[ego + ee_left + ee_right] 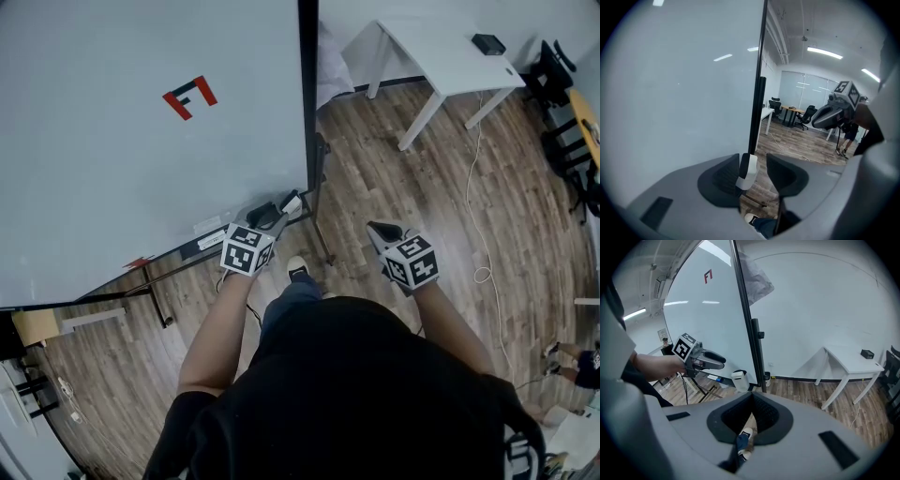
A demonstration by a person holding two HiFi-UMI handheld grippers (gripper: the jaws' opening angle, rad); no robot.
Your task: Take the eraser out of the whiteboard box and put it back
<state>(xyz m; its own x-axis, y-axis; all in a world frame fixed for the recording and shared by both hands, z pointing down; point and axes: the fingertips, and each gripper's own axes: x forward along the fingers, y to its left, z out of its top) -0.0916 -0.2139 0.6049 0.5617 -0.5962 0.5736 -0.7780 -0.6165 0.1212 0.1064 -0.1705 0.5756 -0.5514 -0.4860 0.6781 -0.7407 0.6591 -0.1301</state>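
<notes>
Left tongs [754, 163] stand open astride the eraser [748, 171] at the whiteboard [670, 93] corner, unclamped; right tongs [752, 401] shut, empty, held aside.

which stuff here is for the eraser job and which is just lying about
For the job: eraser, whiteboard, left gripper with jaws apart.

Just lying about: white table, small black object on it, floor cable, office chairs.
</notes>
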